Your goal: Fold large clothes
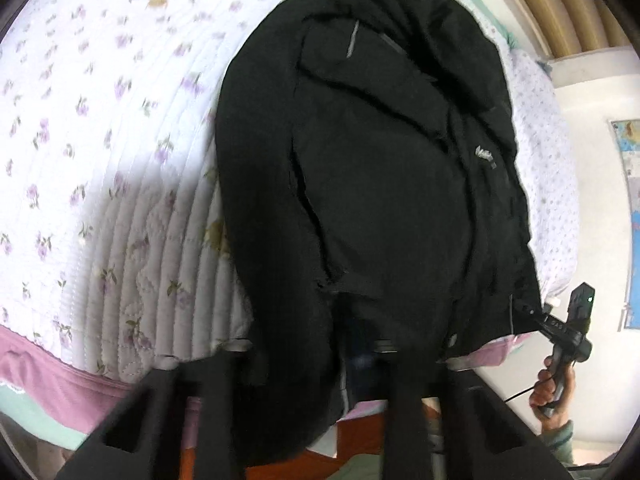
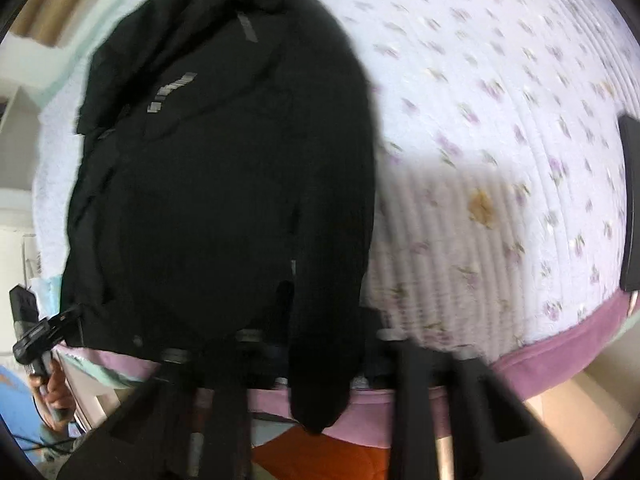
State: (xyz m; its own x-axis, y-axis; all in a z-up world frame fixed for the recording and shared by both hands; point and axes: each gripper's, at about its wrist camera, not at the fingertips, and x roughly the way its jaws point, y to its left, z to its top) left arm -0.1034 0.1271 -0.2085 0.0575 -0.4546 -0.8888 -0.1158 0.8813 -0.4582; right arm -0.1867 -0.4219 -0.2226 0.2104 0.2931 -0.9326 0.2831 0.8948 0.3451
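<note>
Jacket [image 1: 384, 184] black, spread lengthwise on the bed [image 1: 100, 128], long axis running near to far, collar end far and cut off at the top frame edge, hem at the near bed edge with a sleeve end drooping over it. Dark fabric swallows seams and folds; the right wrist view is motion-blurred. Small grey logo on the chest [image 1: 485, 155] too small to read, grey reflective strips [image 2: 172, 90] carry no legible text. Left tool [image 1: 316, 360] fingertips buried under the hem, jaws set apart around hanging fabric, cannot tell if it grips. Seen from the left wrist view, the right tool [image 1: 532, 314] is closed on the jacket hem corner, with the person's right hand [image 1: 554, 390] on its handle; faint lettering on its body is unreadable. Bed quilt white with purple flowers, pink border [image 2: 560, 344] along the near edge, brownish stain [image 2: 482, 204] right of the jacket
</note>
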